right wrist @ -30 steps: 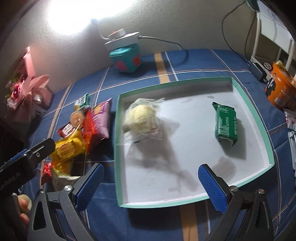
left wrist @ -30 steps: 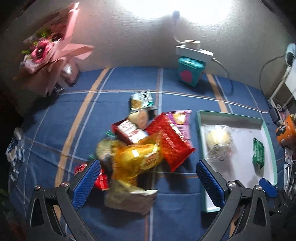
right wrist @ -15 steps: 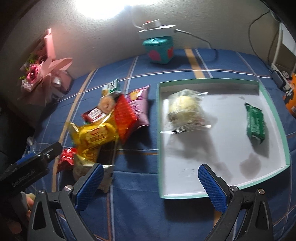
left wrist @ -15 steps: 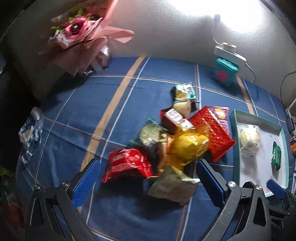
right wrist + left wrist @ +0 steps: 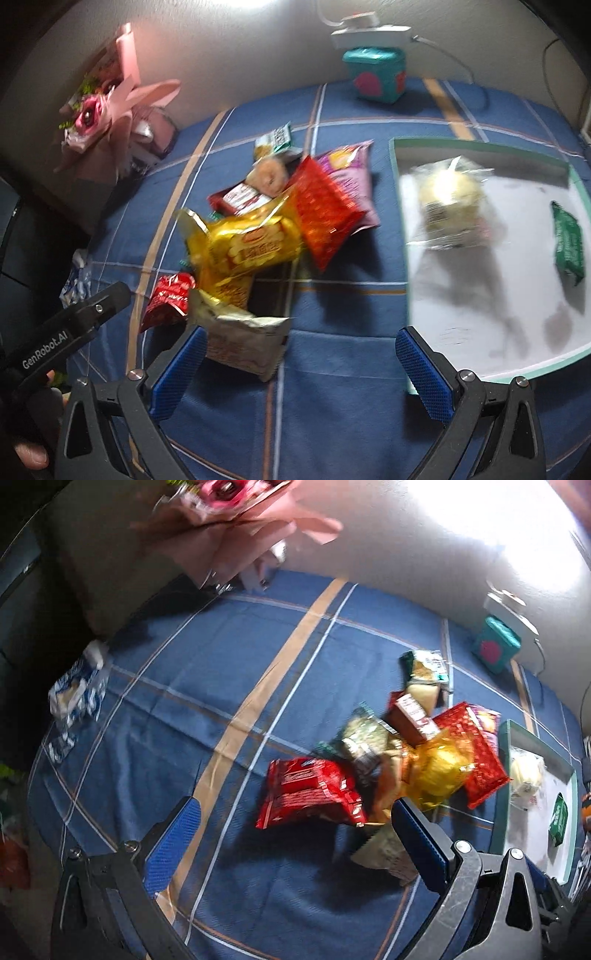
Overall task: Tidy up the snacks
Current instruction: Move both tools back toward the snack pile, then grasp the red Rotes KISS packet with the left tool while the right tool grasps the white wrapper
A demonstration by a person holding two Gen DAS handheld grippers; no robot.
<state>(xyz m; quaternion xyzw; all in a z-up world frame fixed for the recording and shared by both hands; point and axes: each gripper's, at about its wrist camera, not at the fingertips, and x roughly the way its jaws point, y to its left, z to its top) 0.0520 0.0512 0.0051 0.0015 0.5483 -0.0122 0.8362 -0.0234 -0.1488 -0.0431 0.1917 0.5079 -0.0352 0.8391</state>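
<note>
A pile of snack packets lies on the blue striped cloth: a small red packet (image 5: pixel 308 792), a yellow packet (image 5: pixel 251 245), a big red packet (image 5: pixel 323 208), a pale crumpled packet (image 5: pixel 242 339) and several more. A teal-rimmed white tray (image 5: pixel 400 221) at the right holds a wrapped bun (image 5: pixel 448 194) and a green packet (image 5: pixel 569 243). My left gripper (image 5: pixel 295 845) is open and empty, just in front of the small red packet. My right gripper (image 5: pixel 299 369) is open and empty, its left finger beside the pale packet. The left gripper also shows at the left in the right wrist view.
A pink flower bouquet (image 5: pixel 103 110) stands at the back left by the wall. A teal box (image 5: pixel 376 74) with a white power strip (image 5: pixel 369 33) on it sits at the back. A blue-white wrapper (image 5: pixel 74 694) lies at the cloth's left edge.
Both grippers have swung left. The snack pile now sits centre in the right view and the tray has slid to the right edge. Both jaws stayed open.
</note>
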